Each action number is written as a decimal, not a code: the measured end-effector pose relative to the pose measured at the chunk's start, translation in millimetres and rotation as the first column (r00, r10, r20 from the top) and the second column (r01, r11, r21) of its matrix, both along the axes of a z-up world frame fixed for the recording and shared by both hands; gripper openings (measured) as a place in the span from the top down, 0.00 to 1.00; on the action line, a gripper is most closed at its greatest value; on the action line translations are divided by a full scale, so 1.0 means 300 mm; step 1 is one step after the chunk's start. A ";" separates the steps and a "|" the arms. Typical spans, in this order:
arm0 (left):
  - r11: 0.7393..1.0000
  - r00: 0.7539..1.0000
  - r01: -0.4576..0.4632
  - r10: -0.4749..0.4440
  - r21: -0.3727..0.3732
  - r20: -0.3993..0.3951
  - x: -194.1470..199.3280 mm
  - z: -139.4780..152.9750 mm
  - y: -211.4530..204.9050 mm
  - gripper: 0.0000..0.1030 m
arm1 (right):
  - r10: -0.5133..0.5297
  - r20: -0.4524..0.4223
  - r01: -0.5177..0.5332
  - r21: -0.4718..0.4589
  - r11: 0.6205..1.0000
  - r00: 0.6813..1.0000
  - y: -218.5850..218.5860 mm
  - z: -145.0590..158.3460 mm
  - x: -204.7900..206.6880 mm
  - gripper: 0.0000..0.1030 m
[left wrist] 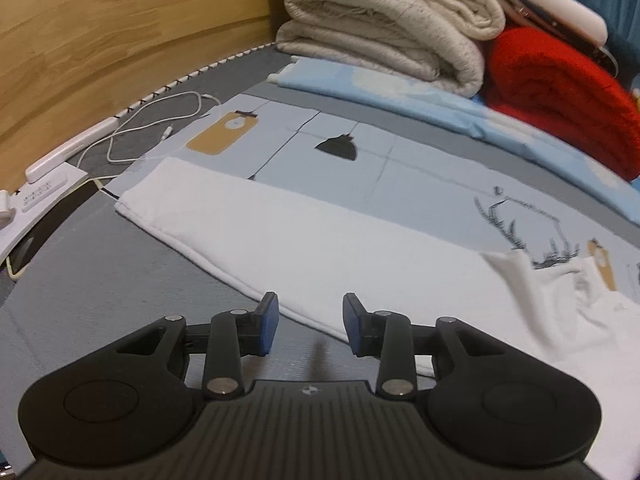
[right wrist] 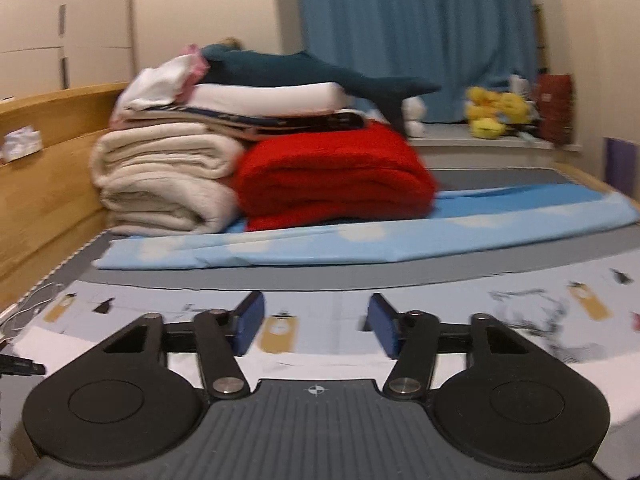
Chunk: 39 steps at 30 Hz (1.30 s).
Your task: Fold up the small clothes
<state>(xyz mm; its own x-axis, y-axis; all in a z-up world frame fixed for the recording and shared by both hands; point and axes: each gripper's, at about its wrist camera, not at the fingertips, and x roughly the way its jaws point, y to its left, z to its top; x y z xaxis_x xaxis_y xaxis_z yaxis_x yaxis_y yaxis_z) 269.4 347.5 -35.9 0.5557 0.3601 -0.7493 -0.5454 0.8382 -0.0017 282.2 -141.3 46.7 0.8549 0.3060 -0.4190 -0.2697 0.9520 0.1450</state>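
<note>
A white garment [left wrist: 320, 248] lies flat in a long folded band on a pale printed sheet [left wrist: 340, 148], with a rumpled end at the right [left wrist: 560, 292]. My left gripper [left wrist: 310, 322] is open and empty, its blue pads just above the garment's near edge. In the right wrist view my right gripper [right wrist: 316, 326] is open and empty, held above the printed sheet [right wrist: 520, 280]; a strip of the white garment [right wrist: 328, 366] shows below its fingers.
Folded cream blankets [left wrist: 384, 28] and a red blanket [left wrist: 560, 92] are stacked at the back on a light blue sheet [left wrist: 400, 96]. A white cable [left wrist: 160, 120], a phone [left wrist: 52, 224] and a white box lie at the left by the wooden headboard [left wrist: 100, 40].
</note>
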 end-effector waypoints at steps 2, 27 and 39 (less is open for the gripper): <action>1.000 1.000 -0.013 0.013 0.003 -0.016 0.010 -0.017 0.015 0.57 | 0.030 -0.017 -0.030 -0.013 0.999 0.999 0.031 -0.050 0.014 0.61; 0.939 0.937 -0.320 0.333 -0.123 0.102 0.073 -0.073 0.381 0.97 | -0.005 -0.297 -0.023 -0.088 0.996 0.955 0.018 -0.166 0.198 0.75; 0.798 0.826 0.543 -0.454 -0.261 0.334 0.116 0.272 -0.666 0.78 | -0.121 -0.326 0.117 -0.032 0.993 0.938 -0.112 -0.103 0.086 0.75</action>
<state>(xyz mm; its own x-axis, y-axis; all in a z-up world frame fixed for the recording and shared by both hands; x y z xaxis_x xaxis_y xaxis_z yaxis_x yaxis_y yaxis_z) 304.3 147.8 45.7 0.7655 -0.2624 -0.5875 0.0049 0.9154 -0.4025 307.9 -174.9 15.7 0.7000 0.2035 -0.6846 -0.0940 0.9765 0.1941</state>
